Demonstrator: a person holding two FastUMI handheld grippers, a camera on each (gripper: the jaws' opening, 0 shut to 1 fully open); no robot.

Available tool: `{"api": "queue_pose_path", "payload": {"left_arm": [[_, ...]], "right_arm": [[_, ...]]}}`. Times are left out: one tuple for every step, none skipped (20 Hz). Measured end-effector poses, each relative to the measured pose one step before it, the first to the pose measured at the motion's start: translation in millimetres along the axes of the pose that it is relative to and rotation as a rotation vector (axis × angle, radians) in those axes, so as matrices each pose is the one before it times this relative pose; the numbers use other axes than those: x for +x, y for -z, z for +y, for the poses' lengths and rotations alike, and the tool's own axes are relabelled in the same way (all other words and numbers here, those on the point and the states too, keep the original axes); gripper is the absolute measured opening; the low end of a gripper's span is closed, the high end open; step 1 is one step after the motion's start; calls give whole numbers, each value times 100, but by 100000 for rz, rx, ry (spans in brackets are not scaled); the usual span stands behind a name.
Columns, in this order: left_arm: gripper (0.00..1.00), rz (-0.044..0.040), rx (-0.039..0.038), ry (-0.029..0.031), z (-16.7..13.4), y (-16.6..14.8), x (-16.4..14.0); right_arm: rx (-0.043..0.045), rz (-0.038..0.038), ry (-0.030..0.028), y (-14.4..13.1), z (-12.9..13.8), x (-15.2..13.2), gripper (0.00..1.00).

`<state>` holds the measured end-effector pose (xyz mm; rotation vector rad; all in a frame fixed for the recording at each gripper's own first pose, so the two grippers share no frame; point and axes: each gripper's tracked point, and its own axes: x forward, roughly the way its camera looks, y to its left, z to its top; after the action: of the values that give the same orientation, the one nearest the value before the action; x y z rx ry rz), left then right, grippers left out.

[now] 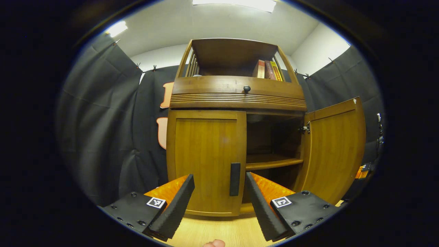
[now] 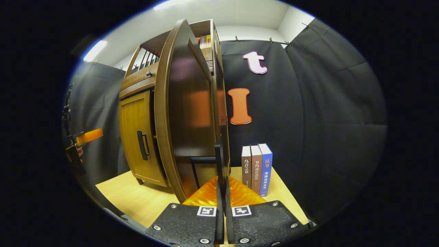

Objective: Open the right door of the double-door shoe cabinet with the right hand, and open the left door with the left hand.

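While my right gripper (image 2: 222,192) pinches the right door's (image 1: 337,151) handle (image 2: 219,161), my left gripper (image 1: 219,202) gapes, empty, before the closed left door (image 1: 205,161).

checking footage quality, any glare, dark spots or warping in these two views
Left gripper view: ceiling light blown out, cabinet interior in deep shadow, right door bowed by the fisheye. Right gripper view: orange sheen reflected on the right door, its edge curved; books sharp.
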<state>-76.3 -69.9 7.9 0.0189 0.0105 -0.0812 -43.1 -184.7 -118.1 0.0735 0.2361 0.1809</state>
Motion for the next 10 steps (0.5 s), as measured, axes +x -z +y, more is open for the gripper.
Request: {"api": "queue_pose_path", "payload": {"left_arm": [[98,576,-358,-281,172,135,-40],[97,218,-763,-483,134,114,59],[97,87,-721,-765,279,32,-48],[97,268,-515,-585,180,13,-18],[97,272,-275,-576,206,23,-121],[97,248,-61,-537,193,45,-165],[97,122,207,-400,152,23,-34],[97,121,280,-256,94,265,23],[97,-315,-86,668,-75,38,-147],[94,-560,-351,1216,-233,-243,-155]], "right_arm": [[230,-791,-1406,-84,-294,5,2],[27,-1231,-1500,-176,-258,24,3],[42,-1089,-1702,-28,-418,3,3],[-165,-264,-1585,205,-173,-11,4],[-879,-72,-1435,-23,-117,80,5],[-459,44,-1204,33,-46,1,5],[301,-81,-1050,23,17,4,13],[1718,353,-1810,239,167,95,13],[2027,1787,-1473,767,294,-79,13],[1195,265,211,386,-67,-308,7]]}}
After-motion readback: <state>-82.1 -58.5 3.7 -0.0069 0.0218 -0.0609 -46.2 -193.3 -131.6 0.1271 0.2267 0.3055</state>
